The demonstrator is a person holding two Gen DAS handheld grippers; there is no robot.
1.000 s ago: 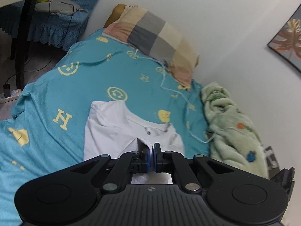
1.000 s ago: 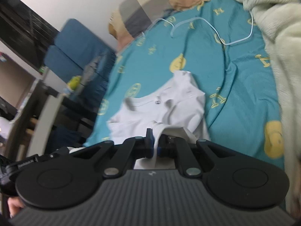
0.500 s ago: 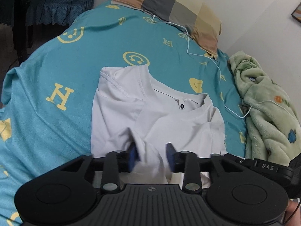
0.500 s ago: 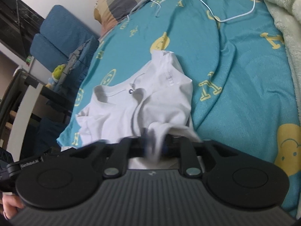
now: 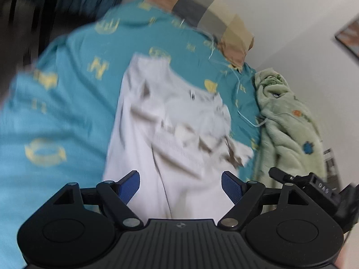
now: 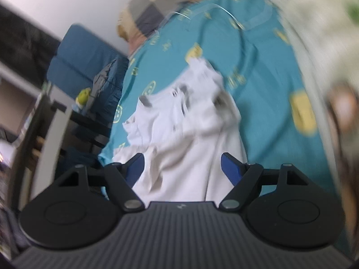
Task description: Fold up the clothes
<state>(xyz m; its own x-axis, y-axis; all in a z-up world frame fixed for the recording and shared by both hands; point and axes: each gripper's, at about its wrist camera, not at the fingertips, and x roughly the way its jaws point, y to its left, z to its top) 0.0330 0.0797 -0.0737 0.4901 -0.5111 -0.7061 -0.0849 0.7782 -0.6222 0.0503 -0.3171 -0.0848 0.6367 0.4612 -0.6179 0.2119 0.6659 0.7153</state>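
A white T-shirt (image 5: 170, 134) lies on the teal bedspread (image 5: 62, 103), collar toward the pillow, with its lower part folded up over the chest in rumpled layers. My left gripper (image 5: 180, 182) is open and empty above the shirt's near end. The shirt also shows in the right wrist view (image 6: 190, 139), where my right gripper (image 6: 182, 164) is open and empty above its near end. Both views are motion-blurred.
A checked pillow (image 5: 202, 15) lies at the head of the bed by the wall. A green fleece blanket (image 5: 289, 125) is bunched along the right side, with a white cable (image 5: 237, 89) beside it. A blue chair (image 6: 85, 62) stands off the bed's left side.
Both grippers were shut on shirt fabric one second ago; they have opened wide and let it go. The fabric now lies folded on the shirt, and both grippers have pulled back.
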